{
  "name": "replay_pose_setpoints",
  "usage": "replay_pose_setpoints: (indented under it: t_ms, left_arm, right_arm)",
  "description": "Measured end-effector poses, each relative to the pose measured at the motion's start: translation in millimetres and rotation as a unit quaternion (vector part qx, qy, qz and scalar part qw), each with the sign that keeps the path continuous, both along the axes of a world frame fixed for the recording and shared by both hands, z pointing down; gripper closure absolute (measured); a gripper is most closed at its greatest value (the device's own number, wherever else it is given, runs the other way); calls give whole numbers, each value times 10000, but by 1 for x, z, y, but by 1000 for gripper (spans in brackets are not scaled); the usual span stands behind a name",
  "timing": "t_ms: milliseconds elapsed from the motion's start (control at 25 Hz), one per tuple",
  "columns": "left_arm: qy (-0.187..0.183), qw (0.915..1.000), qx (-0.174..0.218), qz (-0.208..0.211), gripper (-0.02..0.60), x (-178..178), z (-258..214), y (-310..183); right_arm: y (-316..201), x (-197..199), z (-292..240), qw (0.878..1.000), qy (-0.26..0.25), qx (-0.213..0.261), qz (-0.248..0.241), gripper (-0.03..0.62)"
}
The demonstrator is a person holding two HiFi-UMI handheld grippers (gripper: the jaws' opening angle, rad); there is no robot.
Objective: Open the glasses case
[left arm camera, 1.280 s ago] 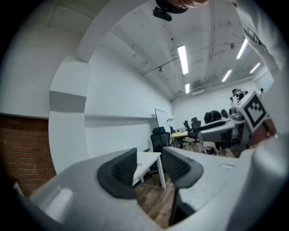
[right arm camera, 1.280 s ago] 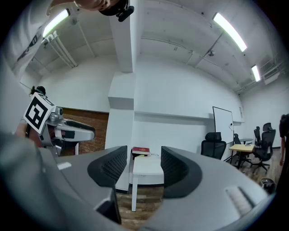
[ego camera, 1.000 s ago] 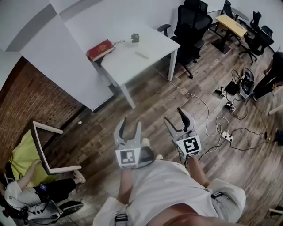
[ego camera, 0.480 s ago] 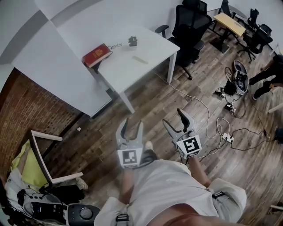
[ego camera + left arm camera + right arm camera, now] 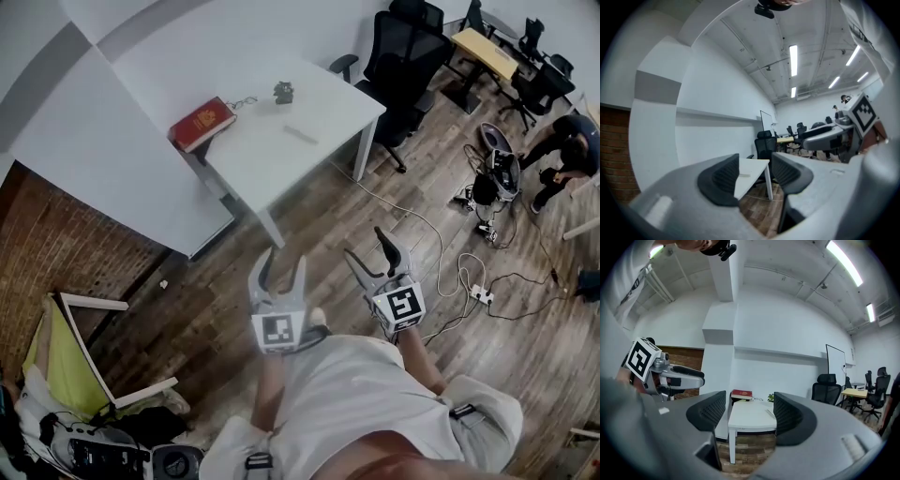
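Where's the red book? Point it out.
In the head view, the red book lies on the white table's left end, left of the small plant.

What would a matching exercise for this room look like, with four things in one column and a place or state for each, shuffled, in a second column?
Column one:
1. book
2. office chair
3. power strip
4. left hand-held gripper

Column two:
A. lying on the wooden floor among cables
B. jaws apart, nothing between them
C. red, on a corner of the white table
D. black, standing beside the table

Pairs: 1-C, 2-D, 3-A, 4-B
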State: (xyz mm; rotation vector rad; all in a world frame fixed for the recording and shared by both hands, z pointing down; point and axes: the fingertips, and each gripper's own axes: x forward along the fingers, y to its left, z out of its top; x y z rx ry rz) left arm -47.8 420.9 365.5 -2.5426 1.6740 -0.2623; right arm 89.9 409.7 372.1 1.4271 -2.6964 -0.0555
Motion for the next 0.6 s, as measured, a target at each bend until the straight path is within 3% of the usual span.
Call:
replay_pose_setpoints:
  t_ms: [600]
  left_arm:
    - [137, 9994, 7, 329, 367, -41, 7, -80]
  right_arm:
    - [-67, -40, 9, 9991, 238, -79, 344, 286]
